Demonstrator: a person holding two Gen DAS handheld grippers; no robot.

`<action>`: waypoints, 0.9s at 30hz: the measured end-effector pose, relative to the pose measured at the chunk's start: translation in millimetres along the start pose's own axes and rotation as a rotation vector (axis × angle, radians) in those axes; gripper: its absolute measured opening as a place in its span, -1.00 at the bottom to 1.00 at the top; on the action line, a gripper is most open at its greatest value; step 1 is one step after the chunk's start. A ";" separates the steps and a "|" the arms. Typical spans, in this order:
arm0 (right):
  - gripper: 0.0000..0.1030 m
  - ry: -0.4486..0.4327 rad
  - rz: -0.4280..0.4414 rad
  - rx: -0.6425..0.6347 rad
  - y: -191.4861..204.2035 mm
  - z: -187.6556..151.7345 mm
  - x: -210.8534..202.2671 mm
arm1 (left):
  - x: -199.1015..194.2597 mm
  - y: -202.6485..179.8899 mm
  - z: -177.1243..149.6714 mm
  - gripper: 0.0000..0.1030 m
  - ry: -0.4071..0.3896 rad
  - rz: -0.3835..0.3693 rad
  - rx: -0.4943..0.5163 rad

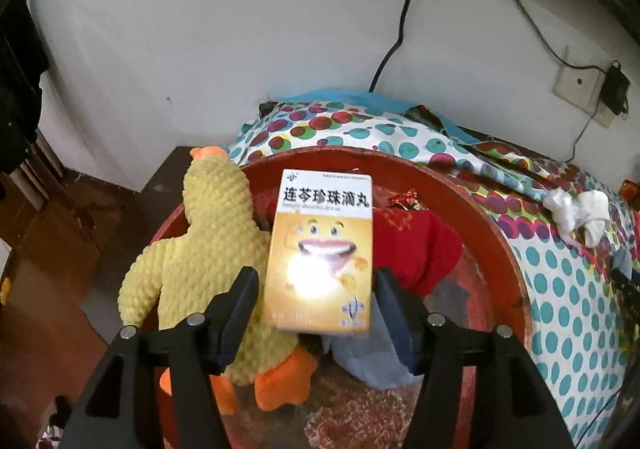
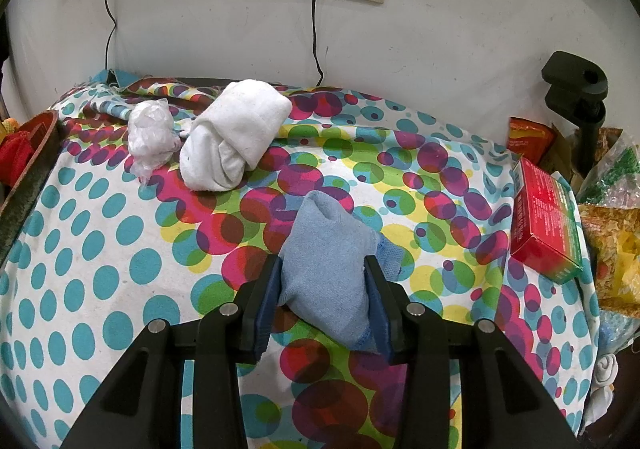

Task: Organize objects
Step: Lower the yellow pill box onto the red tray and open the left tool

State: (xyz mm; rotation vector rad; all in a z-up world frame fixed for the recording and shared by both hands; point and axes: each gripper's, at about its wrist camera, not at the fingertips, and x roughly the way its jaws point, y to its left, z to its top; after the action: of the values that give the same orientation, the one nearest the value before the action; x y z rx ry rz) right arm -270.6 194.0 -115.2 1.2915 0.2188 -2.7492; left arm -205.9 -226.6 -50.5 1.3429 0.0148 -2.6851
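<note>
In the left wrist view a yellow medicine box with a smiling face stands upright between the fingers of my left gripper, over a red basin. A gap shows between the left finger and the box, so the pads do not press it; the gripper is open. A yellow plush duck, a red cloth and a grey-blue sock lie in the basin. In the right wrist view my right gripper is shut on a light blue sock that rests on the dotted cloth.
A rolled white sock and a crumpled plastic wad lie at the back near the wall. A red carton, snack packets and a black clamp sit at the right. The basin's rim is at the left edge.
</note>
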 end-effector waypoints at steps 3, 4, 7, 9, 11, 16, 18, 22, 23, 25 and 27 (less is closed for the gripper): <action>-0.23 0.000 -0.001 -0.001 0.1 -0.2 0.1 | -19.0 -6.7 -12.5 0.21 -0.039 -0.001 0.026; -0.23 0.000 -0.001 -0.001 0.2 -0.3 0.1 | -26.1 -8.8 -18.2 0.21 -0.052 -0.007 0.032; -0.23 -0.002 -0.001 -0.002 1.3 -0.5 -0.4 | -50.2 -17.4 -42.2 0.21 -0.090 -0.013 0.052; -0.23 -0.002 0.001 -0.001 0.8 -0.6 -0.4 | -71.4 -23.1 -65.6 0.21 -0.148 0.015 0.045; -0.23 -0.002 0.006 0.004 -0.3 -0.3 -0.5 | -89.6 -29.5 -87.1 0.21 -0.208 0.036 0.052; -0.26 -0.006 0.009 0.006 -2.0 0.6 -2.5 | -119.7 -44.7 -134.7 0.24 -0.244 0.034 0.074; -0.29 -0.017 0.023 0.017 -5.1 1.0 -4.5 | -122.5 -46.7 -149.2 0.25 -0.241 0.029 0.074; -0.35 -0.016 0.030 0.037 -9.3 2.1 -4.7 | -121.2 -44.6 -164.0 0.25 -0.240 0.012 0.080; -0.36 -0.016 0.021 0.030 -7.6 2.5 -4.6 | -120.4 -42.6 -165.7 0.25 -0.237 0.009 0.076; -0.36 -0.016 -0.003 0.008 -3.1 2.8 -4.7 | -119.1 -38.7 -169.0 0.25 -0.238 0.022 0.069; -0.36 -0.017 -0.021 -0.006 0.5 2.7 -5.5 | -120.9 -34.6 -172.6 0.25 -0.253 0.013 0.054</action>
State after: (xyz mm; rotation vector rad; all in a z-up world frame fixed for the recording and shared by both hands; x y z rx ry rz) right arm -269.1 193.2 -109.3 1.2709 0.2404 -2.7744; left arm -1.4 -165.6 -59.8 1.0022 -0.0936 -2.8414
